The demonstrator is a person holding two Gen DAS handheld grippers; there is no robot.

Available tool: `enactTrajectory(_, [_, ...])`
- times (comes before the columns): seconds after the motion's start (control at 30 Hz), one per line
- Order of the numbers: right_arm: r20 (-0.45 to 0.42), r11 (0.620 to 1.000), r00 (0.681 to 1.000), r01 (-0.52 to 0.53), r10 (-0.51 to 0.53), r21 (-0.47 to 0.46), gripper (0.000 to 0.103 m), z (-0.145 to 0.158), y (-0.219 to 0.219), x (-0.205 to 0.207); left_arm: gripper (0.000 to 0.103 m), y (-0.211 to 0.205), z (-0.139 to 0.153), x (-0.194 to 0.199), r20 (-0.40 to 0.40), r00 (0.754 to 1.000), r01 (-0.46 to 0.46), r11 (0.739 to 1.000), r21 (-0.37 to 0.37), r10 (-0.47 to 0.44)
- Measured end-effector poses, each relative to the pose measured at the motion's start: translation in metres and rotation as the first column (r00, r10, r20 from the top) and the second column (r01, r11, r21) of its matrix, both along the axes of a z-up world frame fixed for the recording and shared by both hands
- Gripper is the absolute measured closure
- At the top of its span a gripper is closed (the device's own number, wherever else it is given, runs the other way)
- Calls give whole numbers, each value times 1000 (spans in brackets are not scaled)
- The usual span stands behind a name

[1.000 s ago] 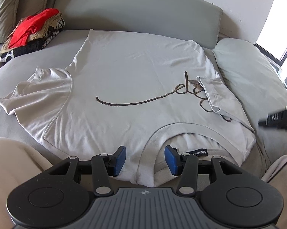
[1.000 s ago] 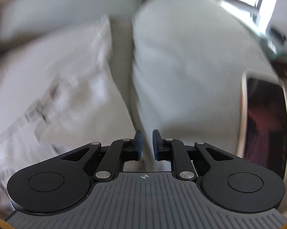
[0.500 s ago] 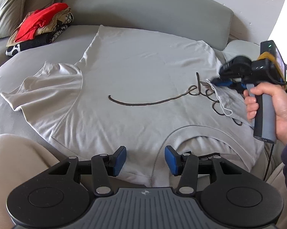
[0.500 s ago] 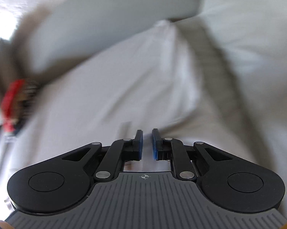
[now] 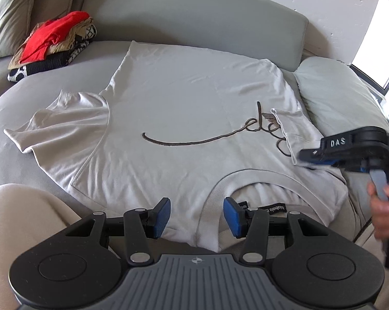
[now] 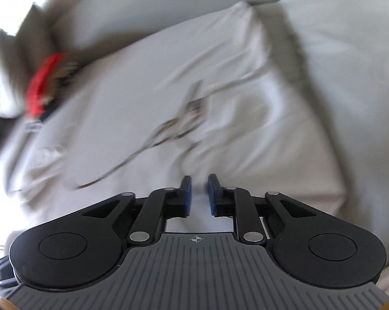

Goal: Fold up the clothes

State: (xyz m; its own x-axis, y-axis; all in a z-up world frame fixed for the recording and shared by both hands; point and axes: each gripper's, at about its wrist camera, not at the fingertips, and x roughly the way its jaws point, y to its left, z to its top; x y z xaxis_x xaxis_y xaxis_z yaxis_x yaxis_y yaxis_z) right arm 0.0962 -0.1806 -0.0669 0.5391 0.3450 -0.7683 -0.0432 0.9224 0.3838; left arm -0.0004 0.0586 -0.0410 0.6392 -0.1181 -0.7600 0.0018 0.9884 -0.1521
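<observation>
A white T-shirt [image 5: 184,108] with a dark script line lies face up on the grey sofa seat [image 5: 18,160], collar towards me. Its right sleeve [image 5: 295,129] is folded in over the end of the script; the left sleeve [image 5: 60,129] lies spread out. My left gripper [image 5: 197,217] is open just above the collar band, its pads clear of the cloth. My right gripper [image 5: 306,155] hovers at the folded sleeve's near edge. In the blurred right wrist view the right gripper [image 6: 199,180] has a narrow gap, its jaws opening, over the shirt [image 6: 142,103], nothing pinched.
A pile of folded clothes [image 5: 52,44] with a red piece on top sits at the back left, next to a cushion [image 5: 10,13]. A pale pillow [image 5: 336,95] lies right of the shirt. The person's beige-clad leg [image 5: 26,219] is at the near left, a hand [image 5: 383,206] at the right.
The right gripper swung in over the folded sleeve, then drew back lower and to the right, to the sleeve's near edge. The left gripper stayed over the collar.
</observation>
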Motion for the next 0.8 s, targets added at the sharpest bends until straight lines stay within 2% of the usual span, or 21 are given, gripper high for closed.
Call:
enactTrajectory(0.07, [29,999,999,37,-37,7,83,8,-5,-8,55,1,2,-3,3,1000,-5,1000,-1,5])
enactTrajectory(0.1, [58,997,996,71,-70,-23,83,11,-11,-6,55,2,2,-4,4,1000,-8,1000,-2,8])
enactTrajectory(0.23, [112,951,975,211,-190,-228,79,10,-31,1,54,5,5,-10,10,1000,-16,1000,-4,16])
enactTrajectory(0.33, [71,929,970,245,-235,-278,79,-8,-49,2,54,5,5,-12,7,1000,-17,1000,-3,17])
enactTrajectory(0.4, [5,922,974,217,-228,-320,79,-21,-52,0,54,5,5,-13,1,1000,-16,1000,-4,16])
enactTrajectory(0.47, [8,908,977,200,-212,-368,77,-23,-50,-8,54,5,5,-14,2,1000,-15,1000,-3,15])
enactTrajectory(0.53, [-24,901,973,203,-229,-384,77,-18,-52,-13,54,8,5,-15,5,1000,-21,1000,-3,21])
enactTrajectory(0.6, [-31,900,963,239,-268,-363,74,-7,-60,-23,54,15,8,-15,10,999,-40,999,-11,40])
enactTrajectory(0.67, [4,929,968,244,-253,-278,65,6,-57,-34,54,28,15,-16,31,997,-75,997,-23,76])
enactTrajectory(0.7, [29,945,971,237,-237,-225,50,14,-54,-40,54,35,19,-16,41,994,-95,995,-31,97])
enactTrajectory(0.73, [54,958,974,228,-222,-172,41,21,-51,-45,53,46,23,-17,50,990,-126,991,-45,128])
enactTrajectory(0.8, [91,978,978,194,-187,-76,40,33,-42,-54,53,74,31,-18,52,977,-200,975,-99,206])
